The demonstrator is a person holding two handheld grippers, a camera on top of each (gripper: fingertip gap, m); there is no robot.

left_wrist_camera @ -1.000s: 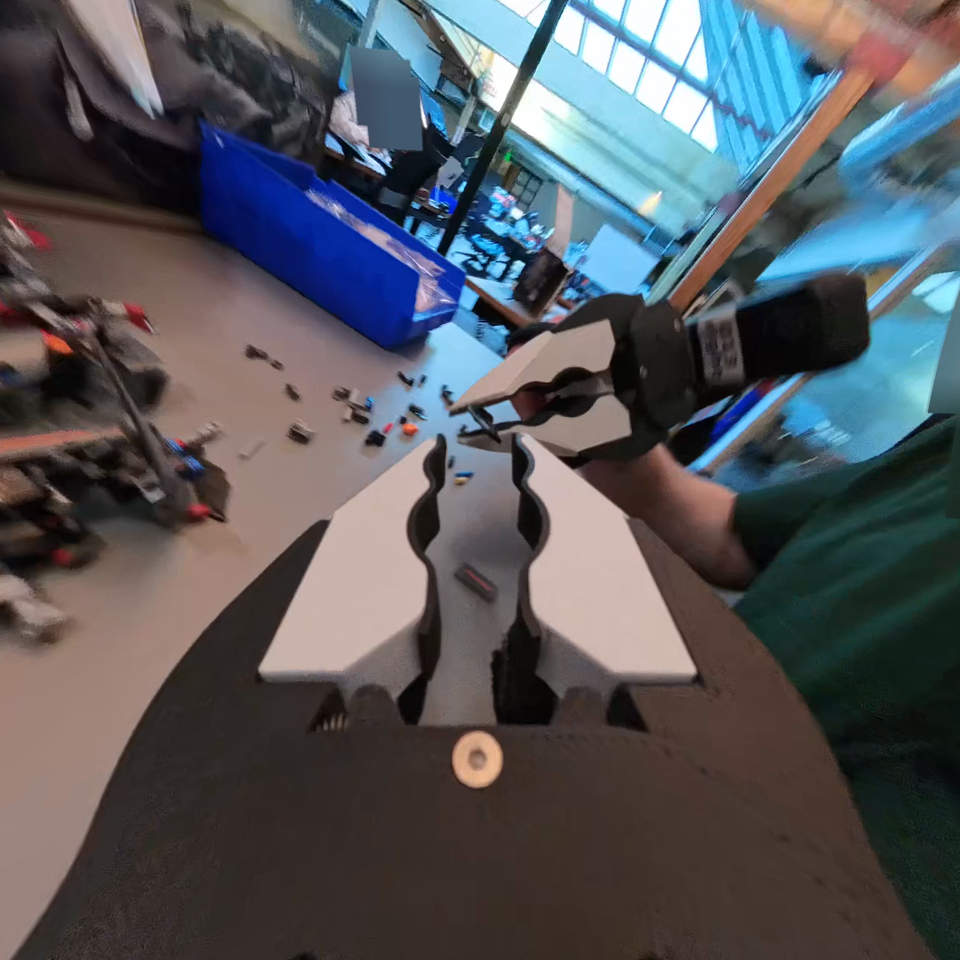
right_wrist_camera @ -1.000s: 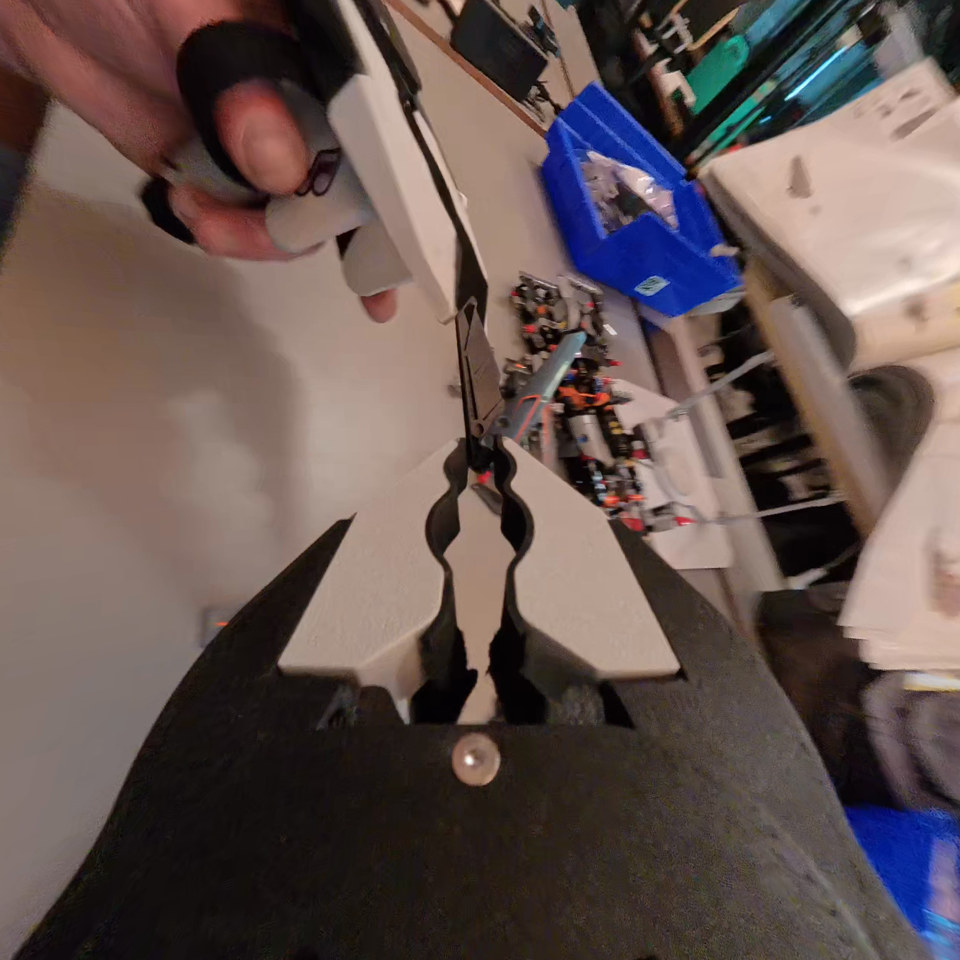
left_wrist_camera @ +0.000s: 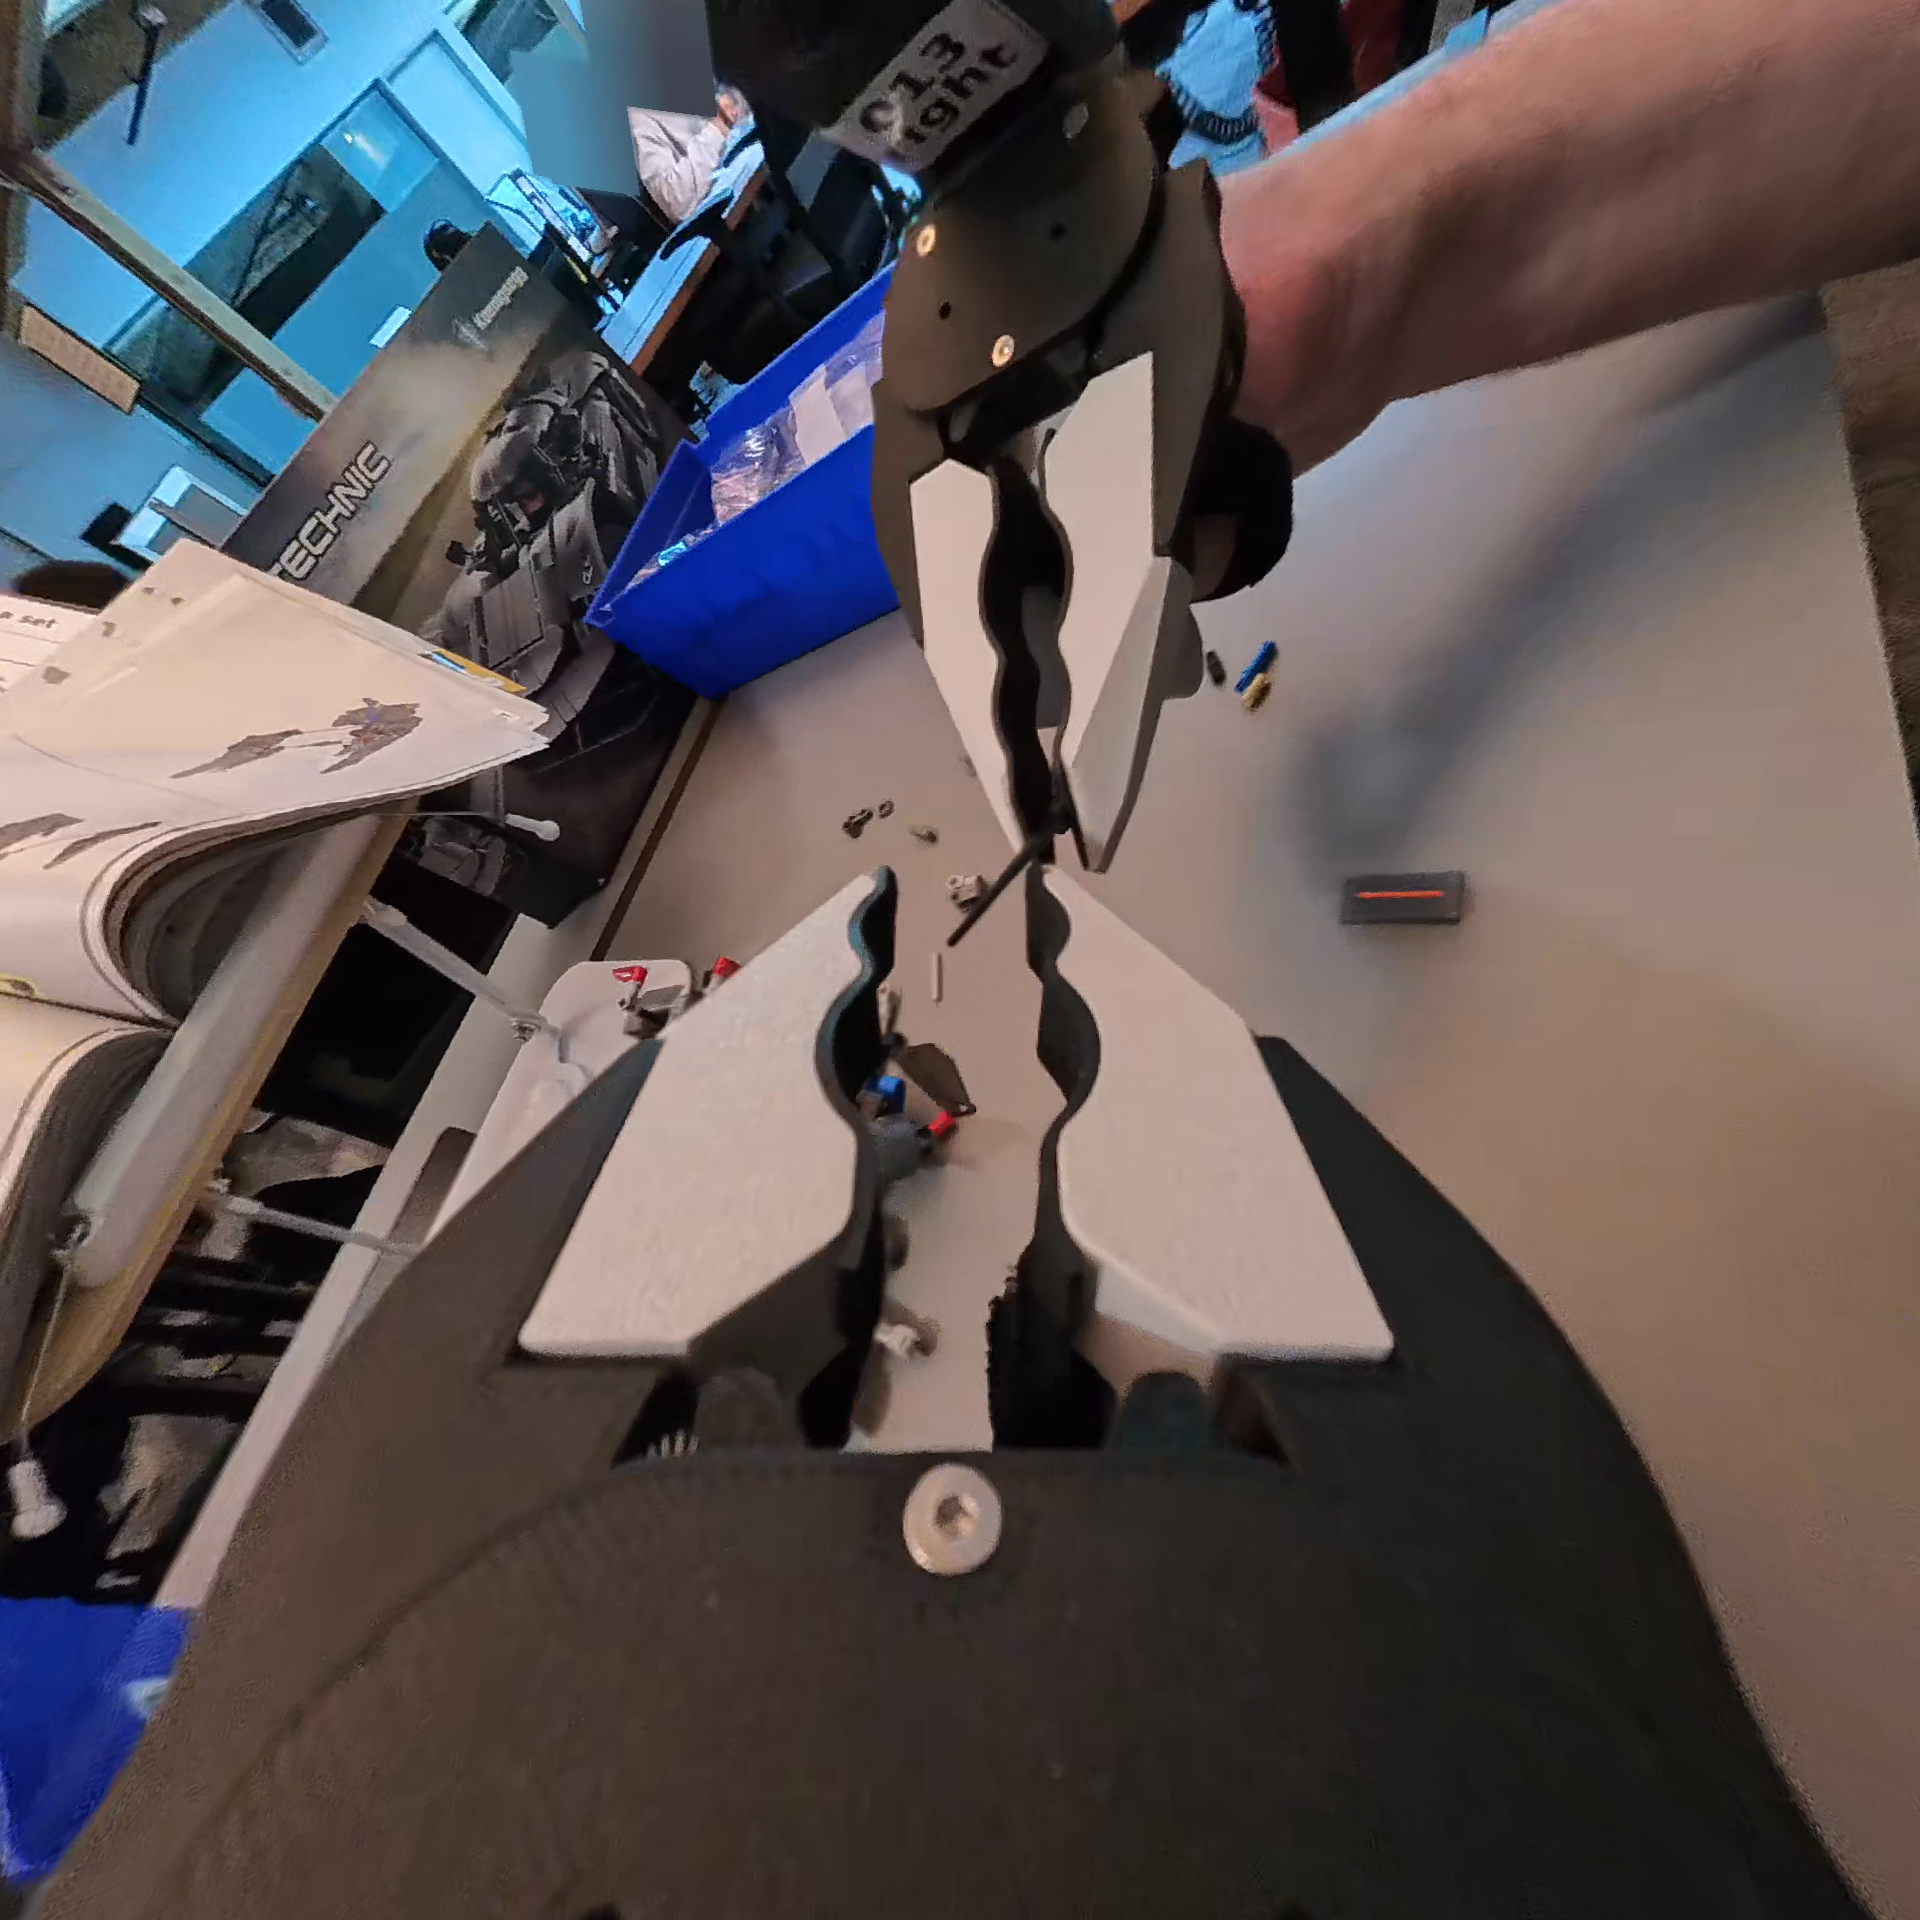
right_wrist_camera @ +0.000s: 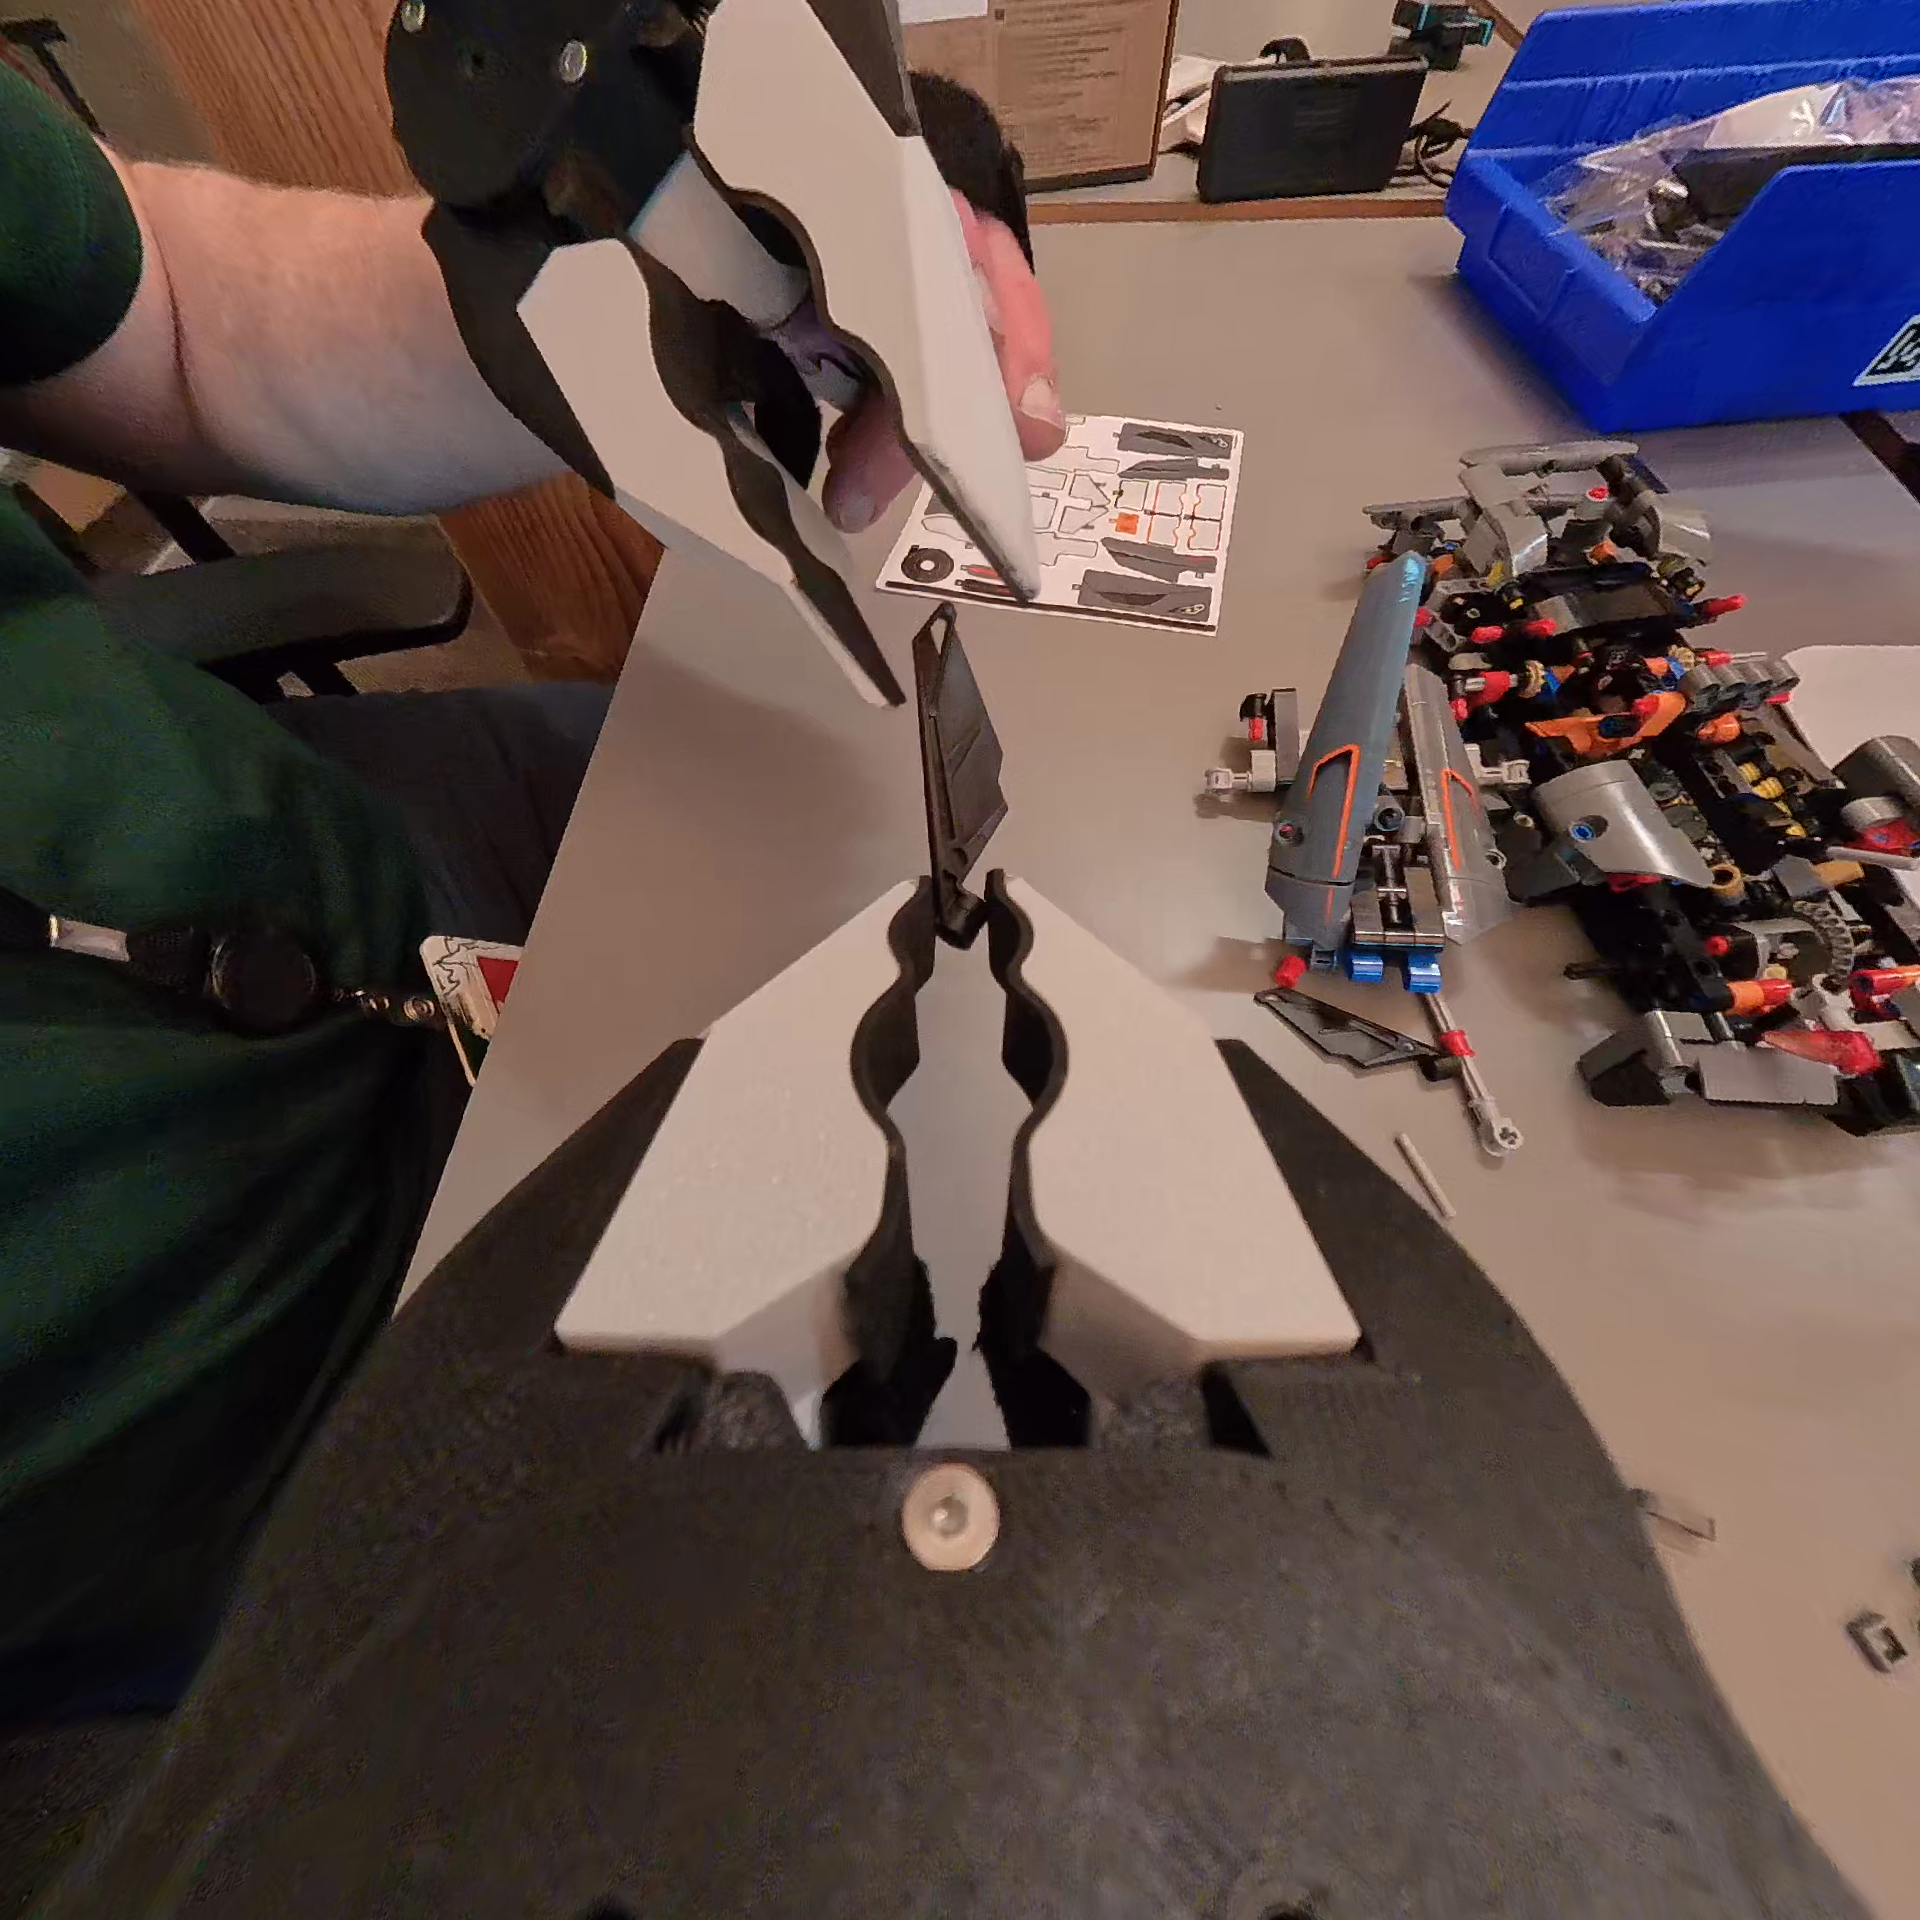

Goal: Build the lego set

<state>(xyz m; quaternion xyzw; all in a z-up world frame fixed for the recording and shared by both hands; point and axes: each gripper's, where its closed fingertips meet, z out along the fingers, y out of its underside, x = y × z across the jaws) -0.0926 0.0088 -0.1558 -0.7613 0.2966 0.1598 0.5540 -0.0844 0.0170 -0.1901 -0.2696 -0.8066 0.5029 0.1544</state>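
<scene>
From the left wrist view, the left gripper (left_wrist_camera: 961,899) has its fingers spread apart with nothing between them. Just past its tips, the right gripper (left_wrist_camera: 1049,831) pinches a thin flat black plastic lego panel (left_wrist_camera: 992,891).

From the right wrist view, the panel (right_wrist_camera: 956,769) stands between the right gripper's (right_wrist_camera: 958,894) closed tips, reaching toward the left one's (right_wrist_camera: 966,649) apart tips.

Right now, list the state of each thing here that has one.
Right claw: shut on thin black plastic panel, held upright above the table.
Left claw: open, empty, beside the panel.
Partly built grey and orange lego car: unfinished, on its side.
Blue plastic bin: open, holding bags.
White sticker sheet: lying flat.
</scene>
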